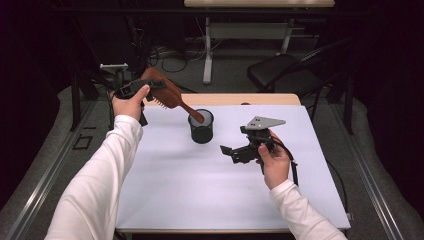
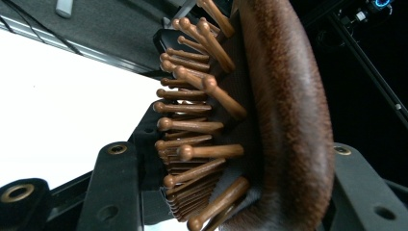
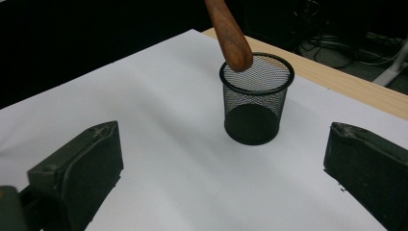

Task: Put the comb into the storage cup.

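A brown wooden hairbrush (image 1: 165, 92) hangs tilted over the table's far left, and my left gripper (image 1: 152, 87) is shut on its head. In the left gripper view the brush's wooden pins (image 2: 192, 125) and padded back (image 2: 288, 120) sit between the two black jaws. The handle (image 3: 231, 33) slants down to the rim of a black mesh cup (image 1: 201, 127) (image 3: 255, 96), which stands upright on the white sheet (image 1: 210, 190). I cannot tell whether the tip touches the rim. My right gripper (image 1: 232, 152) (image 3: 221, 168) stands open to the right of the cup, nothing between its jaws.
The white sheet covers a wooden table (image 1: 250, 99) whose far edge shows behind the cup. A black chair (image 1: 285, 72) and another table's legs (image 1: 207, 50) stand beyond it, with cables on the floor. Dark floor rails run along both sides.
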The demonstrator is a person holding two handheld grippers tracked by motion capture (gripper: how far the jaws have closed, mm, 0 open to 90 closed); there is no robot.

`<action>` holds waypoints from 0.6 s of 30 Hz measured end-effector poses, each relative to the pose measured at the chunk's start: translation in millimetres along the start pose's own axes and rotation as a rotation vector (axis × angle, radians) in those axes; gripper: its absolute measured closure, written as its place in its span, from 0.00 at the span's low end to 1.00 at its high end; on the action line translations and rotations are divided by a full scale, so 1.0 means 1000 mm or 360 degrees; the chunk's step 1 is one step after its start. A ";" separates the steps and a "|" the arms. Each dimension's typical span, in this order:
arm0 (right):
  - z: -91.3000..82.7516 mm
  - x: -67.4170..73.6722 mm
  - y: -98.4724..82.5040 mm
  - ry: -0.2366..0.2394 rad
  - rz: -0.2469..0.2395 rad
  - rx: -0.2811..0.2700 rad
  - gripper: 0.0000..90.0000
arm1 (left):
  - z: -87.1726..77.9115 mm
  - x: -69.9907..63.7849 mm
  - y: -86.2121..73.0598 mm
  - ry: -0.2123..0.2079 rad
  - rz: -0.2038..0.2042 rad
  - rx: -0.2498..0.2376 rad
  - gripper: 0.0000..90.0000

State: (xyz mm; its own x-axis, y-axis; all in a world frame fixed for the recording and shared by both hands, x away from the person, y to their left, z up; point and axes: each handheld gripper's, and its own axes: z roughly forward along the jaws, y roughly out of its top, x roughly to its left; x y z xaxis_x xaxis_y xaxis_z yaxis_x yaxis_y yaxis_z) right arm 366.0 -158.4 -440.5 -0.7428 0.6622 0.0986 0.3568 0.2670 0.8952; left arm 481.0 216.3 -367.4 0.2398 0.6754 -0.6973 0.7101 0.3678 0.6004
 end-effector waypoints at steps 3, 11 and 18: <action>-0.001 -0.004 -0.002 -0.0030 0.0027 -0.0003 0.00 | 0.002 0.000 0.000 0.0013 0.0009 -0.0001 0.53; -0.005 -0.017 -0.008 -0.0134 0.0053 -0.0016 0.00 | 0.006 -0.002 -0.002 0.0043 0.0042 -0.0027 0.53; -0.009 -0.026 -0.016 -0.0186 0.0123 -0.0040 0.00 | 0.010 -0.002 -0.003 0.0058 0.0059 -0.0033 0.53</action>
State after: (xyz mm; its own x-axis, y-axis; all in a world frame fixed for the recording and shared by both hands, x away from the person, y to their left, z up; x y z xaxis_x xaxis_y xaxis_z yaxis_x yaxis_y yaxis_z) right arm 374.4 -186.5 -453.3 -0.6421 0.7575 0.1177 0.3950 0.1954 0.8977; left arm 485.0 207.5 -371.4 0.2408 0.7117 -0.6600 0.6875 0.3549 0.6335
